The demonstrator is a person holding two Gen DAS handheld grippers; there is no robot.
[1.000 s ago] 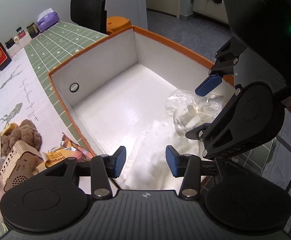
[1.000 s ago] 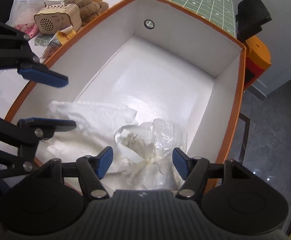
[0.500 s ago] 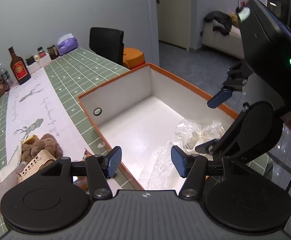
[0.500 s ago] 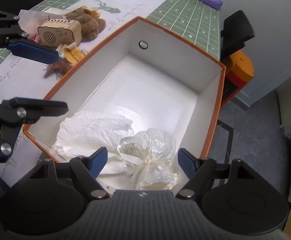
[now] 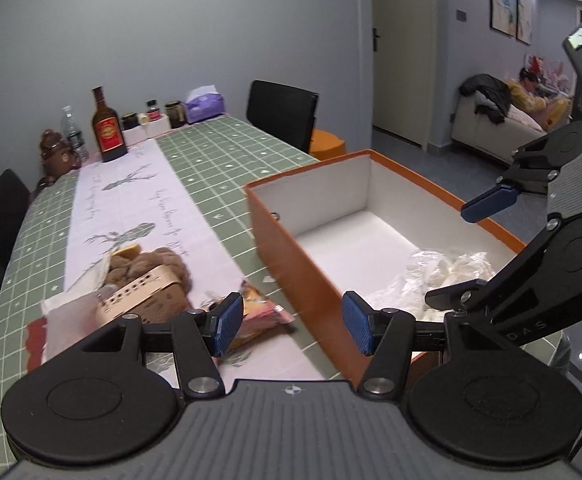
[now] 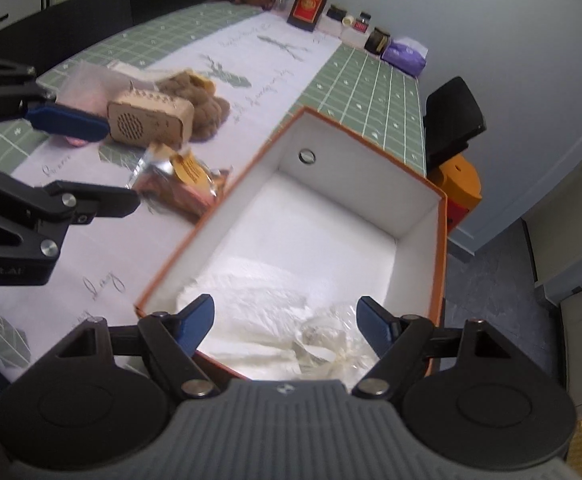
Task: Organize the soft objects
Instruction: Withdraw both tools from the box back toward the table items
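An orange box (image 5: pixel 291 256) with white inner walls (image 6: pixel 411 216) stands on the table. In its near end lie a crumpled white cloth (image 6: pixel 259 304) and a knotted clear plastic bag (image 6: pixel 331 336), which appear as a white heap (image 5: pixel 451 268) in the left wrist view. My left gripper (image 5: pixel 291 320) hangs open over the box's left wall, empty. My right gripper (image 6: pixel 285 316) is open above the box's near end, holding nothing. On the table left of the box are a brown plush (image 5: pixel 147 264), a wooden speaker box (image 6: pixel 151 118) and a foil snack packet (image 6: pixel 183 180).
A pink packet (image 6: pixel 87 88) lies behind the speaker box. A bottle (image 5: pixel 107 128), jars and a purple tissue pack (image 5: pixel 205 106) stand at the table's far end. Black chairs (image 5: pixel 281 114) and an orange stool (image 6: pixel 457 176) stand around the table.
Both grippers have risen out of the box and drawn back, with their jaws wider. The cloth and the clear bag stayed in the box. The left view swung toward the table.
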